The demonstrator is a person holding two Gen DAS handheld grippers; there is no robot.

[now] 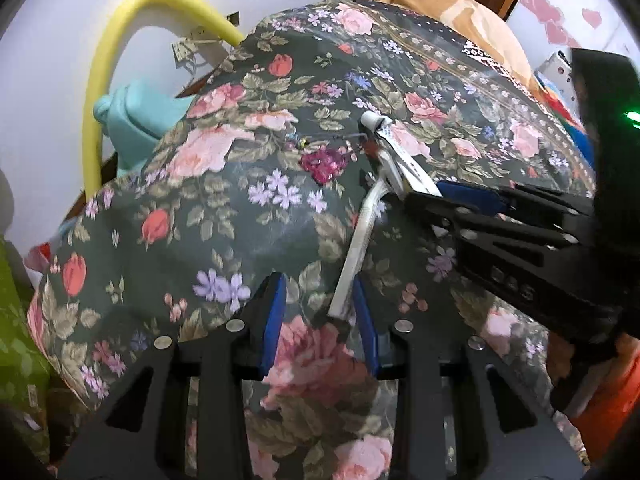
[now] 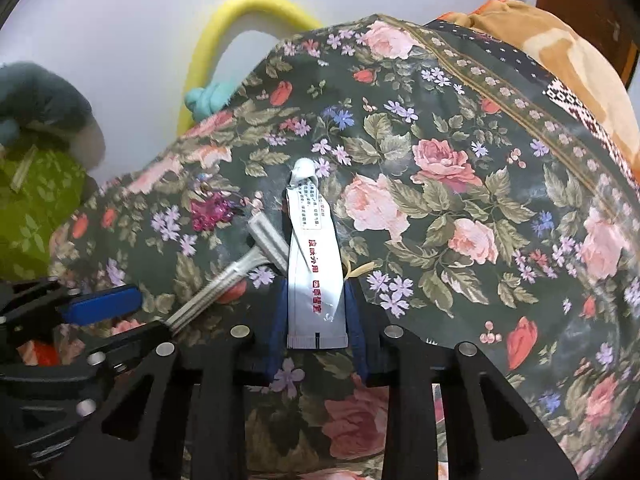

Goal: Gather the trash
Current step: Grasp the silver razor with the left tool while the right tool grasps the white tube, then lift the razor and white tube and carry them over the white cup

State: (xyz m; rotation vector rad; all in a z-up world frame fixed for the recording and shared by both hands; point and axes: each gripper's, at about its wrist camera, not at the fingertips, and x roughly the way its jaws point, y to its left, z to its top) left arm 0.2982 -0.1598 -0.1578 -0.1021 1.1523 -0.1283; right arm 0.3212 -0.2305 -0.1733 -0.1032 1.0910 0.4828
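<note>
Right gripper (image 2: 316,312) is pinching a flattened white tube (image 2: 314,264) over the floral cloth (image 2: 460,208). Left gripper (image 1: 320,312) is gaping half-wide around a razor (image 1: 356,248) handle lying left of the tube.

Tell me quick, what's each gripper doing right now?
Left gripper: open, razor handle between its fingers.
Right gripper: shut on the tube.

Glossy tube (image 2: 314,264), plastic razor (image 2: 240,270), floral cloth (image 2: 460,240)

Soft even indoor light, heavy fisheye warping, dark vignetted corners, blurred edges
</note>
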